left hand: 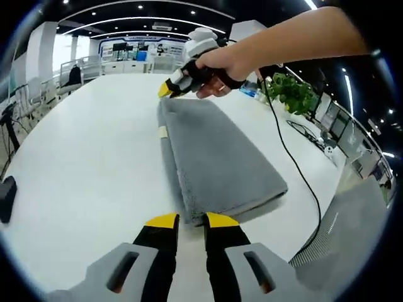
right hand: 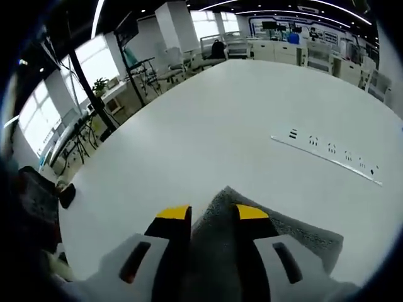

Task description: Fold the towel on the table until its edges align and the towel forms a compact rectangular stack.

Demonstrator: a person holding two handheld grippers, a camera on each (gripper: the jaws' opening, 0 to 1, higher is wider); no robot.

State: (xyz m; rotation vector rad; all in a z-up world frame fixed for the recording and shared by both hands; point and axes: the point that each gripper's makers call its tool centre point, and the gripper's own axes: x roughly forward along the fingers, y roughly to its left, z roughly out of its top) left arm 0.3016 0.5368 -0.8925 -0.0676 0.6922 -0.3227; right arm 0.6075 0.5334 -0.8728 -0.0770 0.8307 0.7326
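1. The towel (left hand: 217, 160) is grey and lies folded into a long rectangle on the white table (left hand: 94, 145), running from near the left gripper (left hand: 191, 220) toward the far side.
2. A small pale tag (left hand: 162, 132) shows on the towel's long folded edge.
3. In the left gripper view, the left gripper's yellow-tipped jaws stand slightly apart, just short of the towel's near end. They grip nothing; bare table shows between the tips.
4. At the towel's far end the right gripper (left hand: 167, 89) comes in, held by a hand (left hand: 217, 69) on a bare forearm. Its yellow tip sits at the towel's far corner; from this view I cannot tell whether it pinches the cloth.
5. In the right gripper view, the right gripper (right hand: 213, 212) has its jaws parted, with a corner of the towel (right hand: 264, 233) lying between them. Whether the jaws press on the cloth or merely straddle it, I cannot tell.
6. A black cable (left hand: 293, 163) trails across the table just beside the towel's other long edge.
7. A white power strip (right hand: 327, 158) lies on the table well beyond the towel corner in the right gripper view.
8. A green plant (left hand: 291, 93) stands near the table's far edge, and a dark object (left hand: 6, 198) sits at another edge.
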